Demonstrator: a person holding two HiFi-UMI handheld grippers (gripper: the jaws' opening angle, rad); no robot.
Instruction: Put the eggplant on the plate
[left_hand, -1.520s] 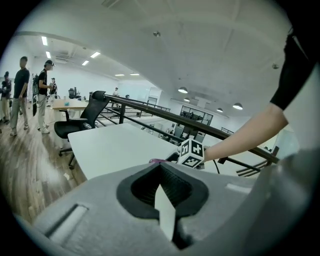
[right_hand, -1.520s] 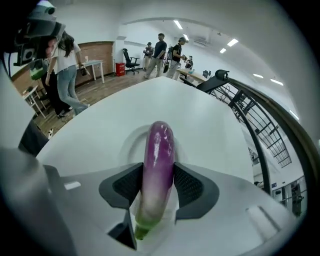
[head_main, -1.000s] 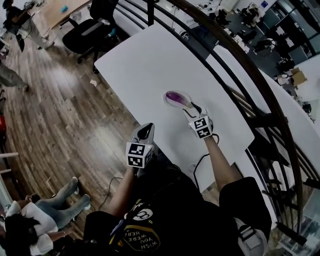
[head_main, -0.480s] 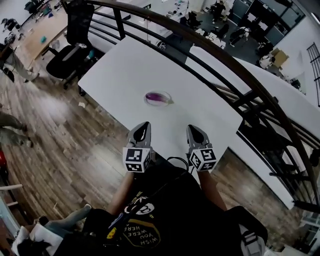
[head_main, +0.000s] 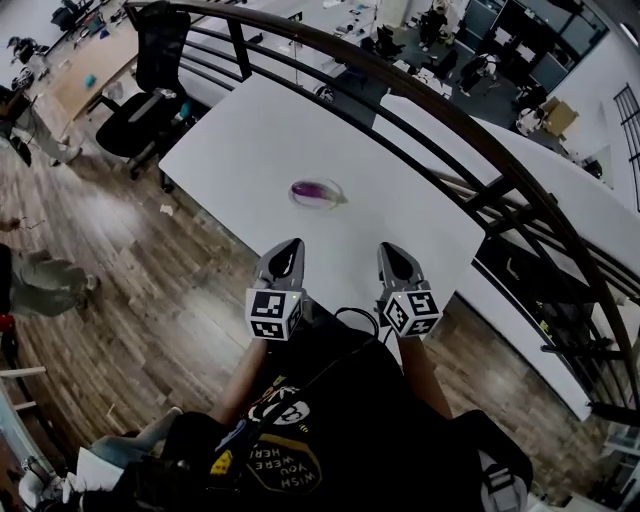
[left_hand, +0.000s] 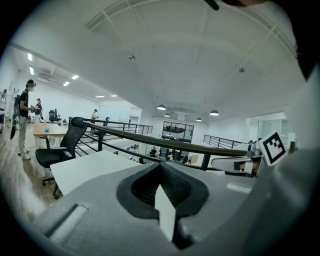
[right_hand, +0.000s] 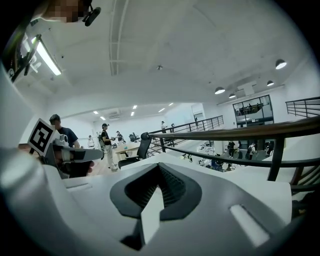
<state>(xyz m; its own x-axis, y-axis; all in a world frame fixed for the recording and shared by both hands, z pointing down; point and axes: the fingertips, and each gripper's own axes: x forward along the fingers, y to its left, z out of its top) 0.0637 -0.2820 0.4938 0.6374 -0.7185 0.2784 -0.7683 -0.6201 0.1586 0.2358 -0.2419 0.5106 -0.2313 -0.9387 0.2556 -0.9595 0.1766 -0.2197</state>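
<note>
A purple eggplant (head_main: 320, 189) lies on a small pale plate (head_main: 303, 200) in the middle of the white table (head_main: 240, 150). Both grippers hang side by side over the table's near edge, close to my body and well short of the plate. The left gripper (head_main: 288, 248) is shut with nothing in it, and its own view shows the jaws (left_hand: 160, 170) pressed together. The right gripper (head_main: 394, 251) is shut and empty too, its jaws (right_hand: 156, 169) meeting in its own view. Neither gripper view shows the eggplant or the plate.
A black curved railing (head_main: 470, 130) runs behind the table. A black office chair (head_main: 140, 105) stands at the far left corner on the wooden floor (head_main: 120, 260). A second white table (head_main: 540, 210) lies beyond the railing. People stand at the left (head_main: 45, 275).
The right gripper was by the eggplant on the plate; it has pulled back to the near edge and shut empty. The left gripper rose a little. The eggplant stays on the plate.
</note>
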